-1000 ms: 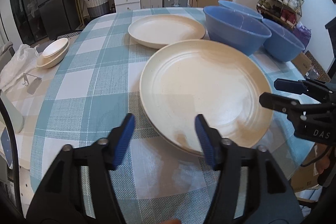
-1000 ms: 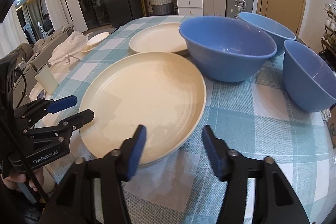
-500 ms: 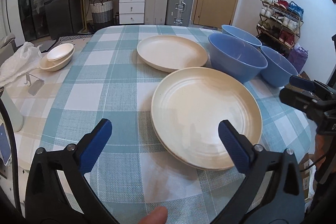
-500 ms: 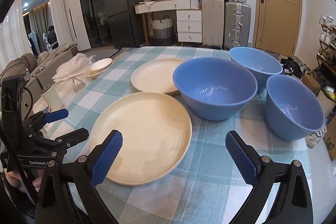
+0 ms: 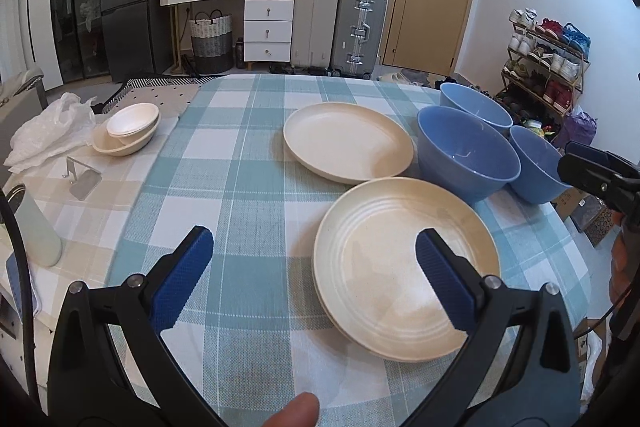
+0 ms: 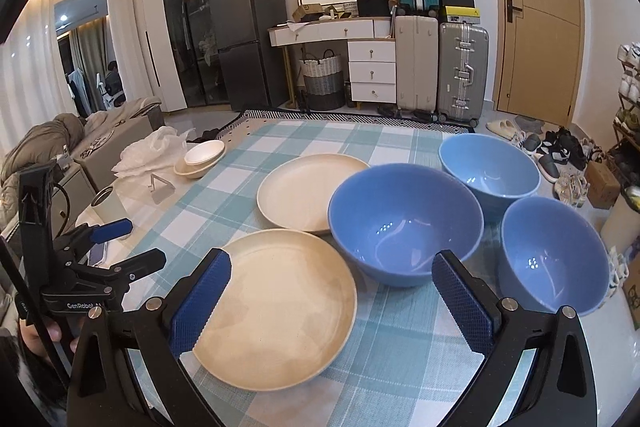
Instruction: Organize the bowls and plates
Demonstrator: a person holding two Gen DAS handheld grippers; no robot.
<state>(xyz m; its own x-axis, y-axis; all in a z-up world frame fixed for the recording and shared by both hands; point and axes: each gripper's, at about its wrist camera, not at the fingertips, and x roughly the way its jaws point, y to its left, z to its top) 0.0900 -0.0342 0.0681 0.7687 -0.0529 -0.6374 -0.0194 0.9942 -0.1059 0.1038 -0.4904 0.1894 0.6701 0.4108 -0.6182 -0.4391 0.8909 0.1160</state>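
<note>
Even indoor light, sharp focus; my view bends hard at black corners, small glints inside the blue bowl (image 6: 404,223).

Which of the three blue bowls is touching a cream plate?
The biggest blue bowl, the one nearest the plates. Its rim overlaps the edge of the far cream plate. The other two bowls sit further right, away from both plates.

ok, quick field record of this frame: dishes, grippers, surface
surface: table with checked cloth
near plate: cream, on the cloth, looks stacked on another
far plate: cream, beside the bowls
blue bowls: three, upright, empty
small cream bowls: nested, at the table's far left
left gripper: open, jaws just widened, nothing between
right gripper: open, jaws just widened, nothing between
</note>
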